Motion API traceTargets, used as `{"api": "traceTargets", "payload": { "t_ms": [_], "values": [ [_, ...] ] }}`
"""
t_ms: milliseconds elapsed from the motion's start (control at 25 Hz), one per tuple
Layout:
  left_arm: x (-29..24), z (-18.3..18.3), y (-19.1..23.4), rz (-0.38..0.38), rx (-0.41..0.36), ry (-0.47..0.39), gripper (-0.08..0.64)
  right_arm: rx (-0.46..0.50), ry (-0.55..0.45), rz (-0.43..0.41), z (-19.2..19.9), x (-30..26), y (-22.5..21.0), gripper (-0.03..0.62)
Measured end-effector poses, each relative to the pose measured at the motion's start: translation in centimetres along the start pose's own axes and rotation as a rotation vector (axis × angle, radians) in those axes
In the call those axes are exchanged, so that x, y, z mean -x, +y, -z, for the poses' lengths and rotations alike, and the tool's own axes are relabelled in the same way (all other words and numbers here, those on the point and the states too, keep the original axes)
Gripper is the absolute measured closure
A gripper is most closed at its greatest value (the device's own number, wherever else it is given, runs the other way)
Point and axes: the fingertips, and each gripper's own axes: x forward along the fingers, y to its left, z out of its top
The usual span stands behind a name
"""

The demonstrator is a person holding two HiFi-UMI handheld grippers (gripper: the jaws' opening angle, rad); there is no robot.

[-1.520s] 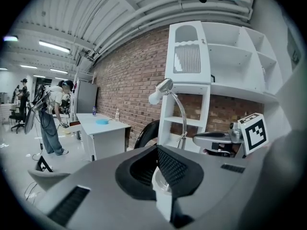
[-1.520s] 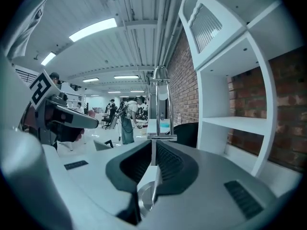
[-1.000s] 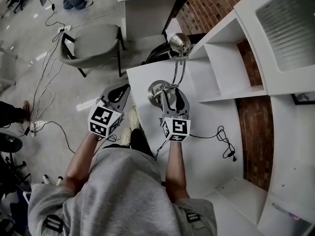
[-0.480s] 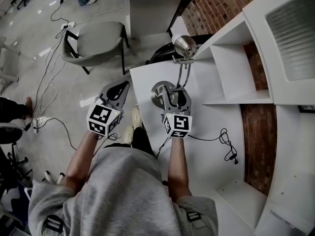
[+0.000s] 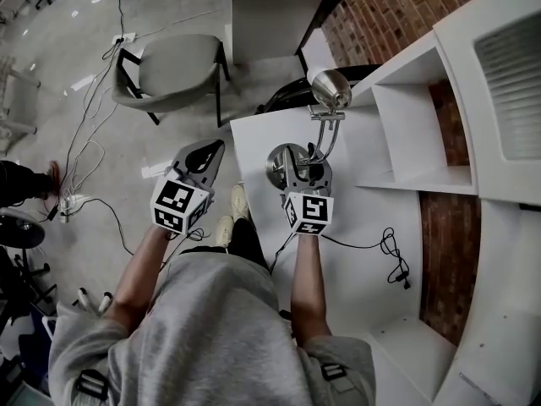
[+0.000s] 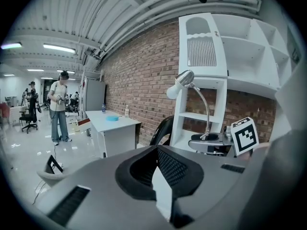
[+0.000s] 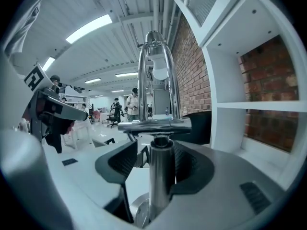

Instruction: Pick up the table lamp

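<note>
So the table lamp (image 5: 280, 161) stands near the far left corner of the white table (image 5: 359, 265), its round chrome base on the tabletop and its curved neck rising to the shade (image 5: 330, 84) by the white shelf unit (image 5: 406, 117). The right gripper (image 5: 306, 170) has the lamp's upright post (image 7: 160, 176) between its jaws. In the right gripper view both pads sit close round the post just above the base, so the jaws look closed on it. Whether the base has left the table cannot be told; from the head view it appears to rest there. The left gripper (image 5: 203, 154) hangs just off the table's left edge, over the floor, with its jaws together and nothing between them. By this reading the reach and the grasp are done and the lift itself is what remains. A black cord (image 5: 387, 250) lies coiled on the table behind the right gripper, and a grey chair (image 5: 173, 68) stands on the floor beyond.
</note>
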Motion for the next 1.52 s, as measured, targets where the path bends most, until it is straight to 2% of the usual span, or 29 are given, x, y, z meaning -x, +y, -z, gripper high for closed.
{"api": "traceTargets", "payload": {
  "t_ms": [1120,1200,1320,1520],
  "values": [
    [-1.3,0.8,1.8,-0.019,0.028,0.014,0.557,0.013,0.012,0.003,0.6,-2.7,-0.4,0.381],
    [-1.2,0.8,1.8,-0.021,0.027,0.015,0.557,0.007,-0.001,0.014,0.4,-2.5,-0.7,0.412],
    [-1.1,0.8,1.9,-0.025,0.026,0.016,0.557,-0.002,-0.030,0.037,-0.1,-2.2,-1.4,0.500],
    [-1.2,1.2,1.9,-0.028,0.026,0.025,0.557,-0.010,-0.038,0.031,-0.1,-2.2,-1.6,0.520]
  ]
}}
